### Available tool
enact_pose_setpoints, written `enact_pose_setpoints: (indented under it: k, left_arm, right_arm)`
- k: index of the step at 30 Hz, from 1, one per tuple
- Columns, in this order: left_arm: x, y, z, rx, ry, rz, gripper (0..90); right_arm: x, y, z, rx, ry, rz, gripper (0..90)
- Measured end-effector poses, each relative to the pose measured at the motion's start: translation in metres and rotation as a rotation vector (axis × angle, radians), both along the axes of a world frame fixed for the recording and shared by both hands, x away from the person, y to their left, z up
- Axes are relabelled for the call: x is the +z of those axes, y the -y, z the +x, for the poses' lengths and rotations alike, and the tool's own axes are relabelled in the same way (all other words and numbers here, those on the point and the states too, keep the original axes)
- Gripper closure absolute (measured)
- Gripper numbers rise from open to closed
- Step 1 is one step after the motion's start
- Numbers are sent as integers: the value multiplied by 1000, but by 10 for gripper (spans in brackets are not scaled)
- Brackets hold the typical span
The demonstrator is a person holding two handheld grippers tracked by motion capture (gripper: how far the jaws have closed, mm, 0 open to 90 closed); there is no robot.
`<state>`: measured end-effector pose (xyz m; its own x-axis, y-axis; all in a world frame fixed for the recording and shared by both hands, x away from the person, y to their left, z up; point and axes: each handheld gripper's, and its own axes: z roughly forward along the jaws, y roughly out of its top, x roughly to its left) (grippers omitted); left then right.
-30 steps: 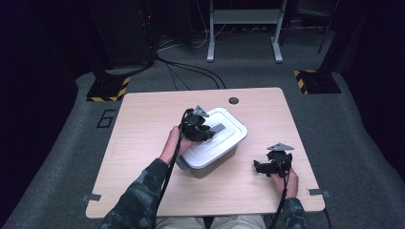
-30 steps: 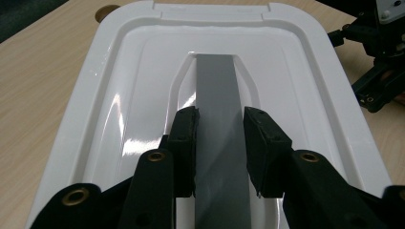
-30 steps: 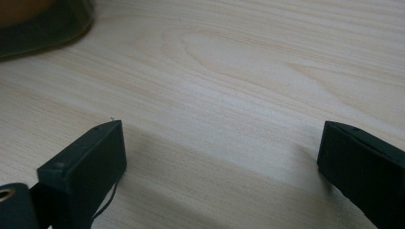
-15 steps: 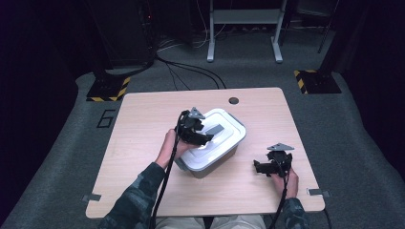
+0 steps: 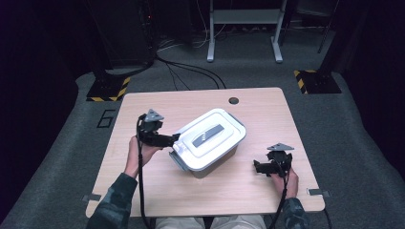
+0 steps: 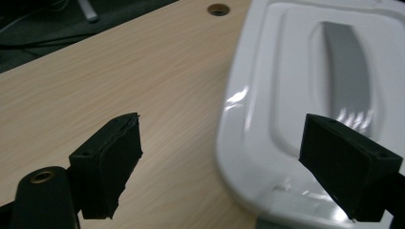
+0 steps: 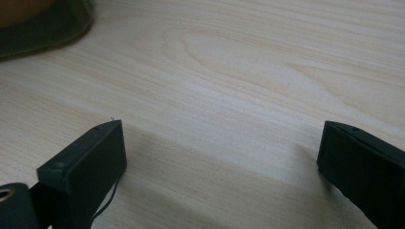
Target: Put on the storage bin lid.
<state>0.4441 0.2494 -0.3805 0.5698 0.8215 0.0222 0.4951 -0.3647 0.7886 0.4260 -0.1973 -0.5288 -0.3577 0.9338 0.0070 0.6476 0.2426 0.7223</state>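
Left gripper, jaws just spread and empty, sits at the white box's corner; right gripper released – square up on the latch, grip gently

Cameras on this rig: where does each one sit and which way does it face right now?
High view: above the person's side, looking forward and down on the table; both forearms, left gripper and right gripper show.
Left gripper view: on the left gripper, its open jaws facing the white lidded box.
Right gripper view: on the right gripper, its open jaws over bare wood.
Shared: high and left gripper views show the box and the table's round hole.
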Motion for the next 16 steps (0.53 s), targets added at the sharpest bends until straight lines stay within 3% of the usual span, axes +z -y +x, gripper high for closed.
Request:
enact_pose_setpoints:
  k: [3, 6, 10, 15, 16]
  left_arm:
    - [-11, -25, -5, 114, 27, -20, 129]
    - [-29, -52, -8, 228, 13, -28, 118]
    - [-60, -73, -6, 307, -47, -13, 98]
    - [-99, -89, -6, 347, -136, -2, 89]
    - [-99, -89, -6, 347, -136, -2, 85]
  right_arm:
    - [0, 0, 0, 0, 0, 0, 21]
    - [0, 0, 0, 0, 0, -1, 21]
    - [0, 0, 0, 1, 0, -1, 21]
    - [0, 0, 0, 1, 0, -1, 22]
    - [0, 0, 0, 1, 0, -1, 22]
